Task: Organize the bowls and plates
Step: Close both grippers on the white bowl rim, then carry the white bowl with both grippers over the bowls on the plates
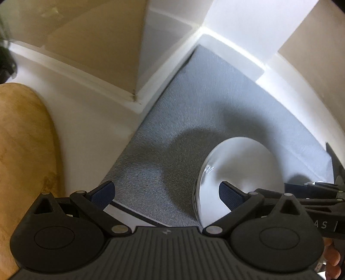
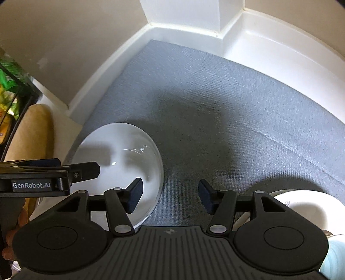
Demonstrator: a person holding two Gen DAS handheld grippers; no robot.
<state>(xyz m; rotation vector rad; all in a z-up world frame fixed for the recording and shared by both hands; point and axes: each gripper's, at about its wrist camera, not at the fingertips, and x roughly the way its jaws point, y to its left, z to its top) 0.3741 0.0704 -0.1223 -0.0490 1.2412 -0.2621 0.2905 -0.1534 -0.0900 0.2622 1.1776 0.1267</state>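
Note:
A clear glass bowl (image 1: 241, 168) lies on a grey mat (image 1: 194, 103); in the right wrist view the bowl (image 2: 120, 146) sits at the mat's (image 2: 226, 103) left end. My left gripper (image 1: 166, 191) is open and empty, its right finger in front of the bowl. My right gripper (image 2: 170, 196) is open and empty, just right of the bowl. The left gripper's fingertips (image 2: 86, 170) reach over the bowl from the left. A white plate (image 2: 301, 202) and a pale blue ribbed dish (image 2: 336, 256) lie at the lower right.
A wooden board (image 1: 23, 155) lies left of the mat on the white counter (image 1: 86, 120). Beige walls and a white corner post (image 2: 183, 13) close the back. A black rack with packets (image 2: 10, 90) stands at the far left.

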